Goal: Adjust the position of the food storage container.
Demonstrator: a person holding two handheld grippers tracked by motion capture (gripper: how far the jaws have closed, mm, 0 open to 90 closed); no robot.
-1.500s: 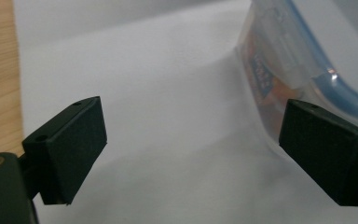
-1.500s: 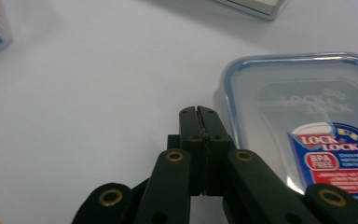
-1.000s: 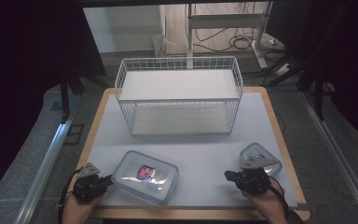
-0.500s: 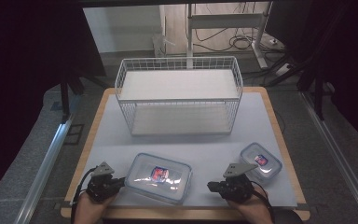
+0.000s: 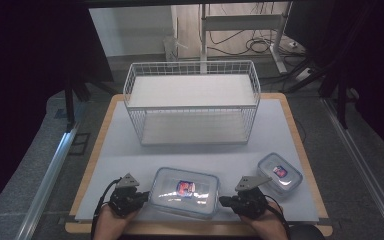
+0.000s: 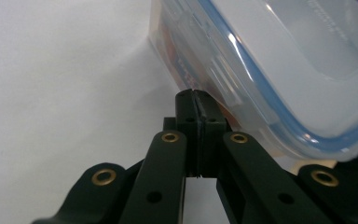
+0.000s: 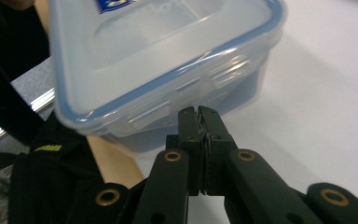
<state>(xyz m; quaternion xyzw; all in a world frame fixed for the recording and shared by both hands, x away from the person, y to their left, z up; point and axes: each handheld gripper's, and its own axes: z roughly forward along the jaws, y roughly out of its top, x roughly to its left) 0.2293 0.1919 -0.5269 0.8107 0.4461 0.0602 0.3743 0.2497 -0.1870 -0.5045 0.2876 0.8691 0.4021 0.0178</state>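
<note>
A large clear lidded container [image 5: 185, 191] with a blue seal and a red-and-blue label lies near the table's front edge, between both grippers. My left gripper [image 5: 142, 197] is shut, its tips [image 6: 196, 95] against the latch side of the container [image 6: 279, 60]. My right gripper [image 5: 223, 201] is shut too, its tips [image 7: 199, 112] touching the latch flap on the opposite end of the container [image 7: 168, 51]. Nothing sits between either pair of jaws. A small lidded container [image 5: 279, 173] lies to the right.
A white wire basket [image 5: 192, 102] with a shelf stands at the back middle of the pale mat [image 5: 120, 150]. The wooden table edge [image 5: 200, 229] runs just in front of the hands. Cables and a desk frame lie on the floor beyond.
Both grippers have moved inward to the ends of the large container. The large container has shifted to the right, toward the table's middle. The small container stays put.
</note>
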